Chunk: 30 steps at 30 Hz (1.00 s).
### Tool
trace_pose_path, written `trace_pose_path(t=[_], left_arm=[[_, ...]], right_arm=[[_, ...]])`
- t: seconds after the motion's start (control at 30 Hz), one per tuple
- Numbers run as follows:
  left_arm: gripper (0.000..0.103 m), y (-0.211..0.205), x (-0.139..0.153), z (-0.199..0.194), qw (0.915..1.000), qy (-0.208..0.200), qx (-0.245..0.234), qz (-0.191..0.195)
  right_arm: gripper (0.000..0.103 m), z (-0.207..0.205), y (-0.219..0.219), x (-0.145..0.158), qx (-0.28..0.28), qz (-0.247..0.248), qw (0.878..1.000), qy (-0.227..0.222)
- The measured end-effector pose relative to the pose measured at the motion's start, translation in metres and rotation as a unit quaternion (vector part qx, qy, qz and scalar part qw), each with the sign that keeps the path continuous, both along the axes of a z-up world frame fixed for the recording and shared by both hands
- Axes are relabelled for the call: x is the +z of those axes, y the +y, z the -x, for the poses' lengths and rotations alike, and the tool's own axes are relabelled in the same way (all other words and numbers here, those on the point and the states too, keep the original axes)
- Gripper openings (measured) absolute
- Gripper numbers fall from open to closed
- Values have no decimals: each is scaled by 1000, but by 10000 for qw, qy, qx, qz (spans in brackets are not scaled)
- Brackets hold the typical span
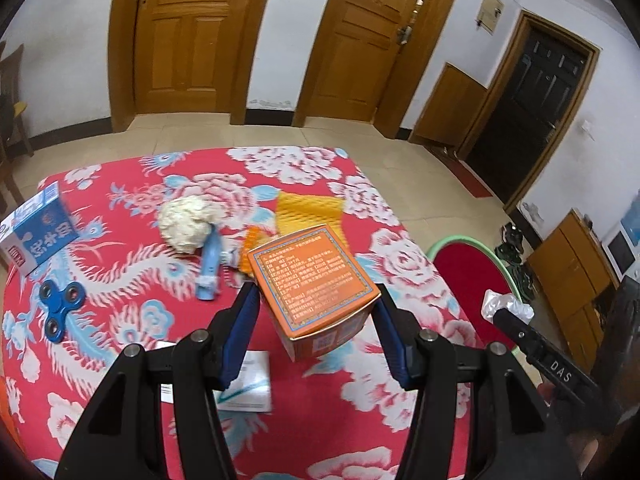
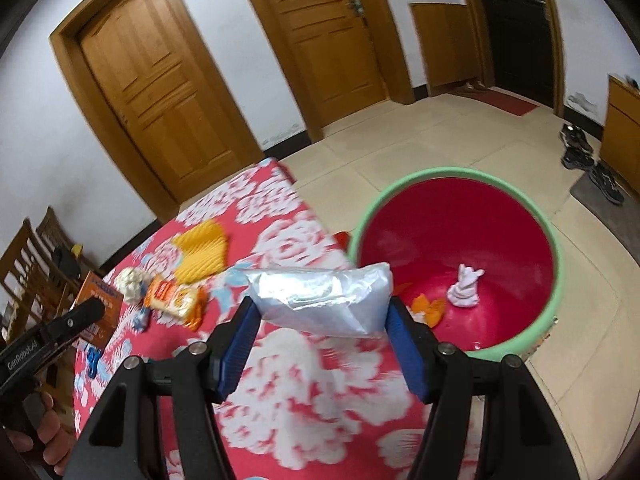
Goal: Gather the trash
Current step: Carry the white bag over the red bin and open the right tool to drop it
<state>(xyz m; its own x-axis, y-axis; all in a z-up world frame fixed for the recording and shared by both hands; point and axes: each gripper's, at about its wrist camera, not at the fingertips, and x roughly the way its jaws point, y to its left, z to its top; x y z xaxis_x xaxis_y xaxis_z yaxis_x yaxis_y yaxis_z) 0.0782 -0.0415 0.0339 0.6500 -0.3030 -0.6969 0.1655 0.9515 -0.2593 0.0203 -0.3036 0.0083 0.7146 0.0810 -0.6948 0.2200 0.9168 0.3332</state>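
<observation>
My left gripper (image 1: 316, 300) is shut on an orange carton (image 1: 314, 280) and holds it above the red flowered table (image 1: 120, 248). My right gripper (image 2: 320, 308) is shut on a silvery plastic bag (image 2: 324, 296), near the table's right edge beside the red basin with a green rim (image 2: 556, 240). In the basin lie a crumpled white tissue (image 2: 464, 286) and an orange scrap (image 2: 430, 308). On the table lie a crumpled paper ball (image 1: 186, 224), a yellow quilted wrapper (image 1: 308, 210) and an orange snack packet (image 2: 176, 300).
A blue box (image 1: 38, 236), a blue fidget spinner (image 1: 60, 304), a blue tube (image 1: 210, 264) and a white leaflet (image 1: 248, 384) lie on the table. Wooden doors stand behind. Chairs (image 2: 36, 264) stand at the left. Shoes (image 2: 588, 160) lie on the floor.
</observation>
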Motion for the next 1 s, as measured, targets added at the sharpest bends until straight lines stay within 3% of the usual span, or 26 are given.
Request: trace_pose_path(t=[0.77,1.0], left_arm=[[58,-97,-6,-13,9963,41,-798,-332],[58,-116,-11,-19,9946,50,-961,-389]], right_arm=[[68,12,-86,-29,-844,-278,9959,161],[74,12,-97,-36,-914,-404,9948,174]])
